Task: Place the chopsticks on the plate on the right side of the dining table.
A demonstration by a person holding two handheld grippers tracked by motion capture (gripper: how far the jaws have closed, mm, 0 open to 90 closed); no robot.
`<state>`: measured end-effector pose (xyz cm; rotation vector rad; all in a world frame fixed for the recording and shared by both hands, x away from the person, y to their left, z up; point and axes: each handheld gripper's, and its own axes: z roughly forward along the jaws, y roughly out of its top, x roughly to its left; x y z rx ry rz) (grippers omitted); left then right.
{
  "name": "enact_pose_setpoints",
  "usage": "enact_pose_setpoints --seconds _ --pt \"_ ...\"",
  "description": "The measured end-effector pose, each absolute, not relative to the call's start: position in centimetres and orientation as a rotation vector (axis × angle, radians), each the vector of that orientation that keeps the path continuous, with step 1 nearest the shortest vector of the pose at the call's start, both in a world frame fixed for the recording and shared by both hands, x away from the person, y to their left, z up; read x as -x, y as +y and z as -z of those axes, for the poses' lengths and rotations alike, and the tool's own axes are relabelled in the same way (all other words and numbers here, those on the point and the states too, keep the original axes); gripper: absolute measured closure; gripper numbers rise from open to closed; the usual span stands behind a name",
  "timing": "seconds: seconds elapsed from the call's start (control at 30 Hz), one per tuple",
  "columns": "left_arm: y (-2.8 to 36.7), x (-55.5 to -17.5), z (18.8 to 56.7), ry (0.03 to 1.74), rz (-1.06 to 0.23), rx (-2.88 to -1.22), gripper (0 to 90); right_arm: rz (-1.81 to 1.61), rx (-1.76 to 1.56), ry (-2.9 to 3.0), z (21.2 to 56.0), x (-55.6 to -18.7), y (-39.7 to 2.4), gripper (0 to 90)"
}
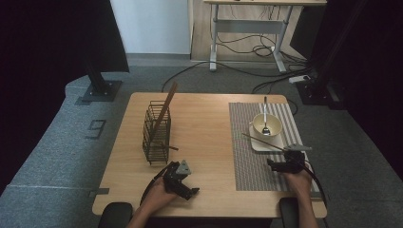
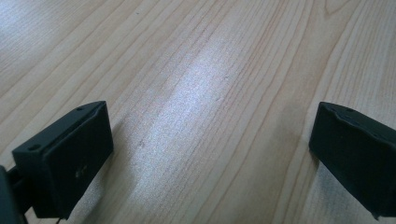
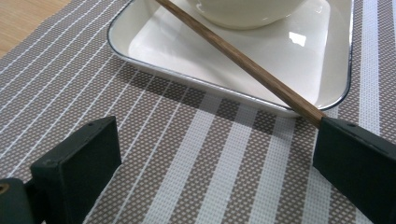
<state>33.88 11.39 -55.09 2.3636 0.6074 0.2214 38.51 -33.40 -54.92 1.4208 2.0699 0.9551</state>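
We're low in the frame with both hands. In the high view the right gripper [image 1: 278, 166] sits at lower right on the striped placemat [image 1: 247, 161], just below the white square plate [image 1: 259, 145] that carries the bowl [image 1: 266, 124] with a spoon [image 1: 265, 116] standing in it. A wooden chopstick [image 1: 261, 142] lies slantwise across that plate, its lower end running down to the gripper.

In the right gripper view the jaws stand wide apart, gripping nothing. The chopstick [image 3: 243, 60] crosses the plate [image 3: 154, 44] from top centre down to the right, passes over the rim and disappears behind the right-hand jaw (touching it or just beside it, we can't tell).

Over at lower left, the left gripper [image 1: 187, 185] rests on the tabletop [image 1: 204, 128], jaws spread over bare wood [image 2: 201, 93]. The wire basket [image 1: 157, 133] stands above it in the frame, already holding one long stick [image 1: 166, 105] leaning out of the top.

Our read: this is the pickup of the chopstick, with the basket the likely destination. The stick is not between the jaws, so the next move calls for shifting the gripper towards the right of its view until the stick sits centred in the gap, then closing. It's thin and round, and could roll off the plate rim if nudged.
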Motion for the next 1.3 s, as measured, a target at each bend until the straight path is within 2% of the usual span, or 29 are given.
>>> enact_pose_setpoints --seconds 1.3 --pt "11.4 -33.9 55.1 0.607 -0.222 -2.364 0.0 -0.874 -1.408 2.092 55.7 -42.3 -34.5 0.0"
